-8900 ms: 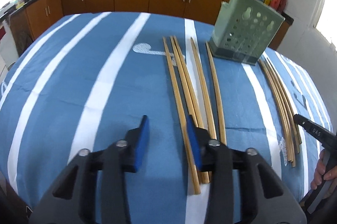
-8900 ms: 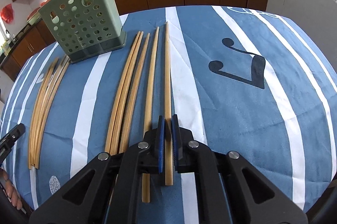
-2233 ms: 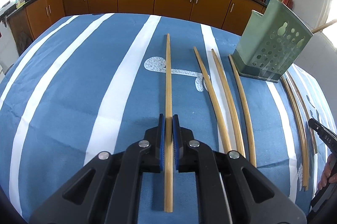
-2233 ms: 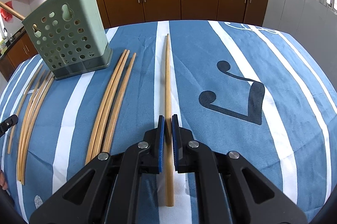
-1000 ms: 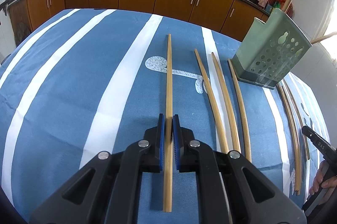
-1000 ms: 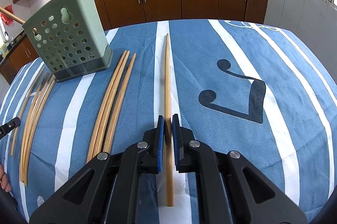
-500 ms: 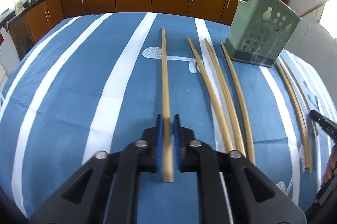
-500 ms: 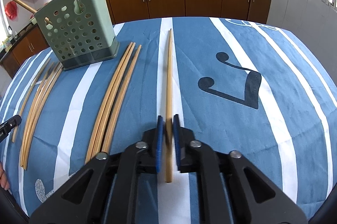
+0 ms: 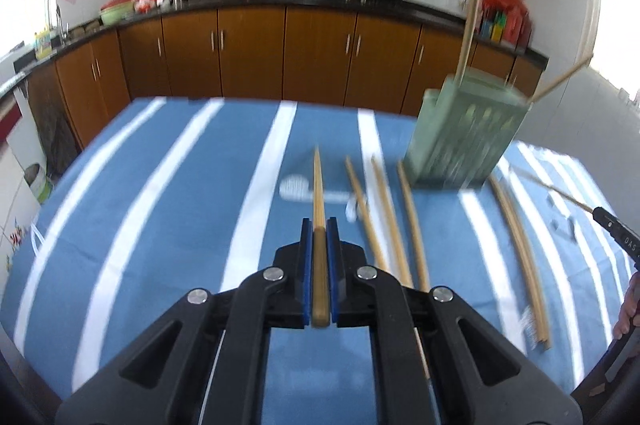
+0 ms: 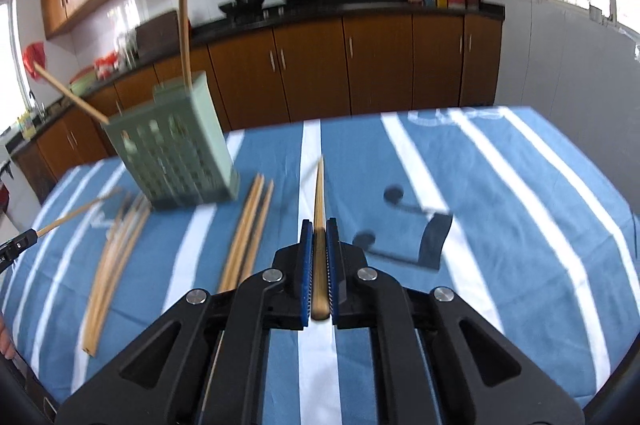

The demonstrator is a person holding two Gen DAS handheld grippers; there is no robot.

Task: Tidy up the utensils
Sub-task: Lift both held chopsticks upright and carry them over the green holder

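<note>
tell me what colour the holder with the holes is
Pale green holder, with a darker base; it shows best in the right wrist view.

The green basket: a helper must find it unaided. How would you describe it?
On the blue striped tablecloth, look toward the brown cabinets. The green basket stands upright among flat-lying chopsticks; it alone is perforated plastic, with two chopsticks sticking out of its top.

Left side of the desk (image 9: 168, 193) is wide open; the green basket (image 9: 464, 141) and loose chopsticks (image 9: 412, 225) crowd the middle.
</note>
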